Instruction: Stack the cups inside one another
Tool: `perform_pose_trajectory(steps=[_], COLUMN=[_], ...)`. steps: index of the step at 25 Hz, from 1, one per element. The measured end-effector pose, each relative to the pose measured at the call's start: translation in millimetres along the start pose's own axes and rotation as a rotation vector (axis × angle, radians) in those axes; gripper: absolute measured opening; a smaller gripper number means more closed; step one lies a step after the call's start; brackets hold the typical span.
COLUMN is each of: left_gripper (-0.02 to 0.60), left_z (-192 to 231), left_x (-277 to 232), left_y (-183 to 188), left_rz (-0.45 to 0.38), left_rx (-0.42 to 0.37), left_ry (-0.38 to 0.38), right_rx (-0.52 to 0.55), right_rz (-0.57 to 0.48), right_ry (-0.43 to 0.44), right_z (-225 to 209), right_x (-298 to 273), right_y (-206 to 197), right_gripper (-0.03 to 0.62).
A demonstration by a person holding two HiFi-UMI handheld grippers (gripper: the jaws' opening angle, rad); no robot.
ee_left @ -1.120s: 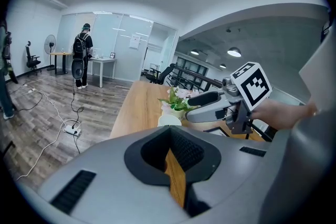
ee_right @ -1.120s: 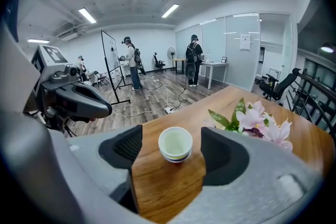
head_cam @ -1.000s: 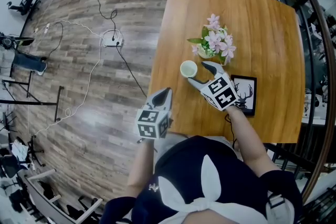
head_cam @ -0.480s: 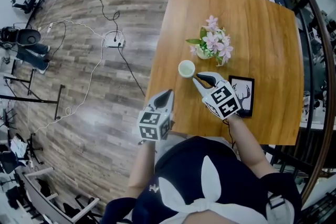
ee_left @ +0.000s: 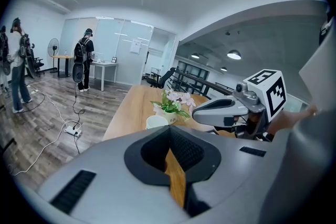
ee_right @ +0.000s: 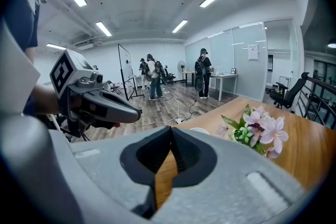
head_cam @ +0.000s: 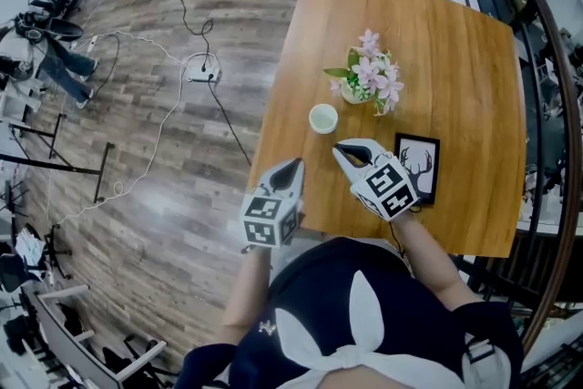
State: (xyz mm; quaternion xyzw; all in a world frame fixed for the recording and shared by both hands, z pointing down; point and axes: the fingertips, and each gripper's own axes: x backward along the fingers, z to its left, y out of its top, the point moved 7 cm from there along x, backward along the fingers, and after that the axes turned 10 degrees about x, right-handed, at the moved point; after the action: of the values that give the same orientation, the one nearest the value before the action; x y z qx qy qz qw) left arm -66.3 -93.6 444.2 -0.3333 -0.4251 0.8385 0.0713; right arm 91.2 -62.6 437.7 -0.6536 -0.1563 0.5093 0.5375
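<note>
A white cup (head_cam: 323,117) stands upright near the left edge of the wooden table (head_cam: 455,41); it also shows small in the left gripper view as the cup (ee_left: 156,122). Whether other cups are nested in it I cannot tell. My right gripper (head_cam: 339,148) hovers just short of the cup. Its jaws have just been closing and now stand shut with nothing between them, as the right gripper (ee_right: 170,128) confirms. My left gripper (head_cam: 293,164) hangs at the table's near-left corner, apart from the cup, shut and empty, the left gripper (ee_left: 169,128) showing its tips meeting.
A small pot of pink flowers (head_cam: 369,82) stands just beyond the cup. A black-framed deer picture (head_cam: 419,167) lies flat to the right of my right gripper. Cables and a power strip (head_cam: 202,66) lie on the floor at left. People stand far off in the room.
The right gripper's jaws were open beside the cup and are now shut on nothing. That gripper has drawn back from the cup toward me. The cup stays in place.
</note>
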Motion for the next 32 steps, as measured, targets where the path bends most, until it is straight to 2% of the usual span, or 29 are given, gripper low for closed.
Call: perform_pose_trajectory(steps=[20, 32], left_gripper=[0.017, 0.017], left_z=[-20, -22], left_x=[8, 13], left_y=[-12, -26], left_rz=[-0.015, 0.012], left_rx=[0.017, 0.027], left_ry=[0.005, 0.015], right_rx=[0.019, 0.022], right_rz=[0.033, 0.063], right_ry=[0.078, 0.119], right_z=[27, 35], right_x=[8, 3], right_y=[-11, -22], right_gripper=[-0.002, -0.002])
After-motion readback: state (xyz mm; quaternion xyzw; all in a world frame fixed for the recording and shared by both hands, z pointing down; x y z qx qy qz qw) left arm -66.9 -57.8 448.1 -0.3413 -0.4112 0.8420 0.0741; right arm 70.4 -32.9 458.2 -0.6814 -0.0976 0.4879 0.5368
